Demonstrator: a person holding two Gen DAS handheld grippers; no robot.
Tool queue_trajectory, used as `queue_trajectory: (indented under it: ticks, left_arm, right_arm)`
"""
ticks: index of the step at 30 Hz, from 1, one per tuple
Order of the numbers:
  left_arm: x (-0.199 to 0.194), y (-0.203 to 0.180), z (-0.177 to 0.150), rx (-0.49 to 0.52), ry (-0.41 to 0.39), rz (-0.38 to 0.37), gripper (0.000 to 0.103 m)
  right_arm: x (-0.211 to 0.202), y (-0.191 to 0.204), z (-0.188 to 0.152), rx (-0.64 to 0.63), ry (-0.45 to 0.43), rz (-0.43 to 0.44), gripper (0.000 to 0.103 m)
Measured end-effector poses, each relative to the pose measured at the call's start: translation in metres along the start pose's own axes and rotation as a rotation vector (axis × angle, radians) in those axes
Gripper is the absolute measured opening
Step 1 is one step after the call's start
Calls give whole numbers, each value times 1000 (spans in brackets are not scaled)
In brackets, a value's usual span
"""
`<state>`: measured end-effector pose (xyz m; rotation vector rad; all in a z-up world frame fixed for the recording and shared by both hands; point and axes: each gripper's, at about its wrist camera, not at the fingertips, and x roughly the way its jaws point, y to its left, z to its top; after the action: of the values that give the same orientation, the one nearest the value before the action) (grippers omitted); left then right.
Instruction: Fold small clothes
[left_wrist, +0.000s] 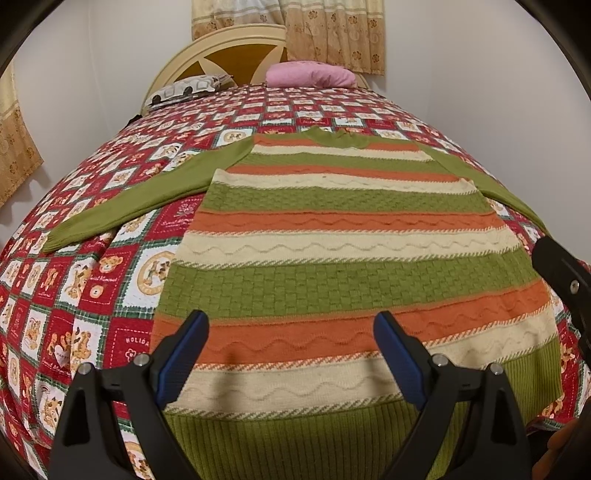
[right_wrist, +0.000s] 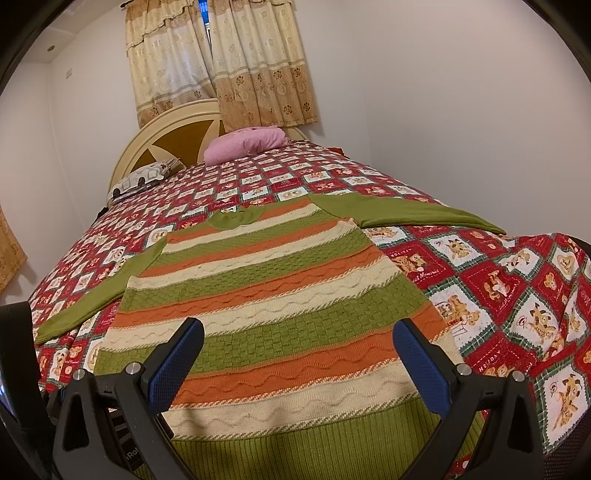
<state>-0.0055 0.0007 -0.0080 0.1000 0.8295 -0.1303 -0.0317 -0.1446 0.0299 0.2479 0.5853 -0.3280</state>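
Above the flat sweater (left_wrist: 332, 273), both grippers (left_wrist: 291, 354) (right_wrist: 299, 362) gape wide, holding nothing.

The left black two-finger gripper with blue ribbed pads (left_wrist: 291, 354) rises from the 6 o'clock edge of its own view, its fingers spread wide toward 11 and 1 o'clock with nothing between them. The right black two-finger gripper with blue textured pads (right_wrist: 299, 363) stands the same way in its own view, jaws wide apart and empty. In the left wrist view a black part of the right gripper shows at the 3 o'clock edge, and in the right wrist view a black part of the left one shows at about 8 o'clock.
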Motion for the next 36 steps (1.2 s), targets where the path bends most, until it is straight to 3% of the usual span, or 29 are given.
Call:
queue_trajectory:
  ticks: [15, 22, 25, 31, 34, 36]
  left_arm:
    - [13, 0, 3, 7, 7, -5, 93]
    - [33, 15, 32, 19, -11, -55, 93]
    - [47, 29, 60, -20, -42, -42, 93]
    - [80, 43, 96, -56, -129, 40, 98]
    - [102, 47, 97, -58, -109, 52, 98]
    - [120, 51, 92, -81, -47, 55, 98]
  right_arm:
    - [15, -5, 0, -31, -18, -15, 102]
    - [39, -31, 16, -92, -25, -39, 102]
    - [49, -66, 39, -49, -31, -70, 98]
    - [83, -178, 96, 177, 25, -111, 51]
    - [113, -260, 119, 421, 79, -121, 51]
    - [129, -319, 121, 647, 102, -122, 51]
